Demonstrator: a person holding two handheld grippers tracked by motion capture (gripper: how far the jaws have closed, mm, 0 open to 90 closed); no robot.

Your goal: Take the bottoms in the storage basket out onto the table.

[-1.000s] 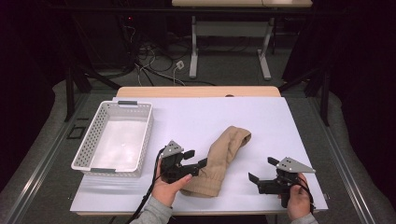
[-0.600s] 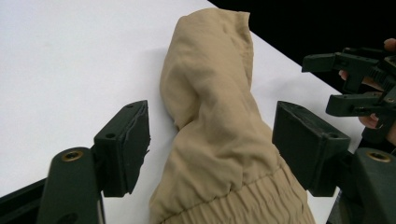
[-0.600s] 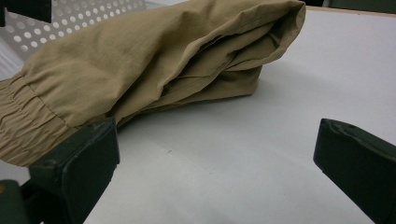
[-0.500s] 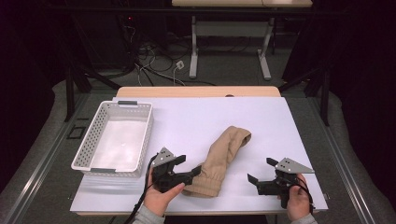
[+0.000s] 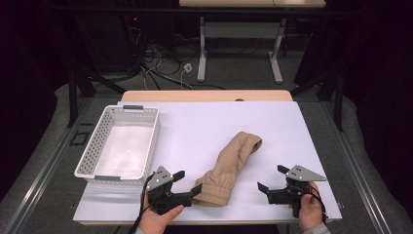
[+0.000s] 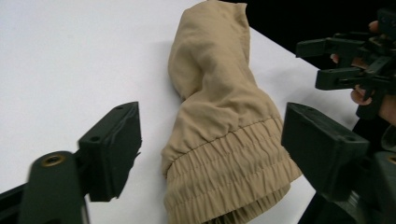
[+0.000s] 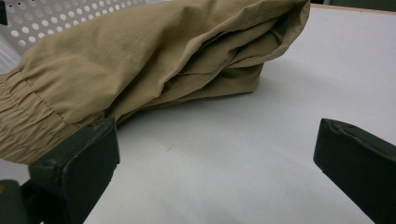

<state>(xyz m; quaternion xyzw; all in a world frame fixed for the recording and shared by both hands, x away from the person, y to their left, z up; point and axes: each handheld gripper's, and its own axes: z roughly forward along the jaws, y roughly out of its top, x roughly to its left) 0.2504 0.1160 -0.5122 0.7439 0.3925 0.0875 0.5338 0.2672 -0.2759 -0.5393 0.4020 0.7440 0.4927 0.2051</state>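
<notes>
A tan garment [image 5: 229,168], rolled into a long bundle with a gathered elastic cuff at its near end, lies on the white surface [image 5: 204,126], running from about 6 o'clock of the surface's middle up toward 1 o'clock. The left gripper [image 5: 187,186] sits at the near edge, at 7 o'clock from the bundle, held in a hand [image 5: 158,219] that comes in from the bottom; it points toward 3 o'clock at the cuff. Its fingers [image 6: 112,149] stand apart and have just been opening; in the left gripper view the elastic cuff [image 6: 233,172] lies in the gap between them, and neither pad presses on the cloth, though the right-hand one looks just beside the cuff's edge. The right gripper [image 5: 272,180] rests at 4 o'clock from the bundle, near the surface's near right corner, in the other hand [image 5: 309,212], and points toward 9 o'clock at the garment. Its fingers [image 7: 77,163] are also spread wide with bare white surface between them; in the right gripper view the garment [image 7: 154,65] lies just beyond the fingertips, with the cuff behind the left-hand finger, and whether it touches the cloth cannot be told. A white perforated basket [image 5: 92,156] stands at 9 o'clock of the surface, well apart from the garment, beyond the left gripper.
</notes>
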